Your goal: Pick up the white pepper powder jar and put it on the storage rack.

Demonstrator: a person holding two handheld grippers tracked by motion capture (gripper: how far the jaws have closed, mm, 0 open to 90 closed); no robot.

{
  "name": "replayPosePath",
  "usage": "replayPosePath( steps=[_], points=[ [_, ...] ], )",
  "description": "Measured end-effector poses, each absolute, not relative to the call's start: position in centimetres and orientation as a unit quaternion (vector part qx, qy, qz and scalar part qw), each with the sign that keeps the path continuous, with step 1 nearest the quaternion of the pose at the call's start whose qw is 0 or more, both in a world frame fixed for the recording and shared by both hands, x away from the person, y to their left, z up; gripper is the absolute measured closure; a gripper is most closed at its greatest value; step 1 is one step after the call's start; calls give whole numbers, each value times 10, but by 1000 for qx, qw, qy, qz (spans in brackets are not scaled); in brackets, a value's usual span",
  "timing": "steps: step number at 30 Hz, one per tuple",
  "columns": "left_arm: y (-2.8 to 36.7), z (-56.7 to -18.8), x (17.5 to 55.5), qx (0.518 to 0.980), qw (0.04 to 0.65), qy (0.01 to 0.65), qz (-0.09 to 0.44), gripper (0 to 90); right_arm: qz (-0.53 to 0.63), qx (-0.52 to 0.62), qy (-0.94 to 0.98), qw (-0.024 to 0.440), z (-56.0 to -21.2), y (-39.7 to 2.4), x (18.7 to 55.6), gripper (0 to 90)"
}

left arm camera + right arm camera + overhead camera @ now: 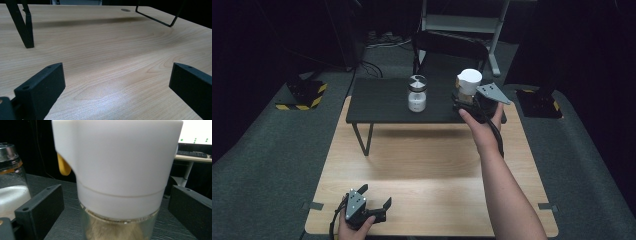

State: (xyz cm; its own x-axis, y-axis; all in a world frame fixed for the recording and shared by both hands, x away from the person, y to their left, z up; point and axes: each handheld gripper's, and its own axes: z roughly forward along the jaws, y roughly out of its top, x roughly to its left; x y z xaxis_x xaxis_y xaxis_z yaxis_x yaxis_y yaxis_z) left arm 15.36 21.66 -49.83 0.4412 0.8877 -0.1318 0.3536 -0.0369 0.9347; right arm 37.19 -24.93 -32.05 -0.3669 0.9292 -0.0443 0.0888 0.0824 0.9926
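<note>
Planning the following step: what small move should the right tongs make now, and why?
Probably draw the right tongs straight back. Their jaws stand open on either side of the white-capped glass jar, not pressing it, and it stands upright on the black raised shelf, apparently released.

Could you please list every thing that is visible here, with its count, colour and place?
white-lidded jar: 1, clear glass with brownish contents and a white cap, right part of the black shelf, between the right gripper's open jaws
shaker jar: 1, clear glass with white contents and a metal lid, middle of the shelf
black shelf: 1, black, on thin legs at the far side of the table
wooden table: 1, light wood
chair: 1, black, behind the shelf
right gripper: 1, black with a grey plate, at the white-lidded jar
left gripper: 1, black, open, at the near left table edge
</note>
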Motion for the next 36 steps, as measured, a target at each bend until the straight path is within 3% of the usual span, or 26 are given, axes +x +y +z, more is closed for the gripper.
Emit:
replayPosePath(
  steps=[36],
  points=[
    [215,-497,154,679,514,456,259,7,585,368,615,379,-349,-284,301,0]
  ],
)
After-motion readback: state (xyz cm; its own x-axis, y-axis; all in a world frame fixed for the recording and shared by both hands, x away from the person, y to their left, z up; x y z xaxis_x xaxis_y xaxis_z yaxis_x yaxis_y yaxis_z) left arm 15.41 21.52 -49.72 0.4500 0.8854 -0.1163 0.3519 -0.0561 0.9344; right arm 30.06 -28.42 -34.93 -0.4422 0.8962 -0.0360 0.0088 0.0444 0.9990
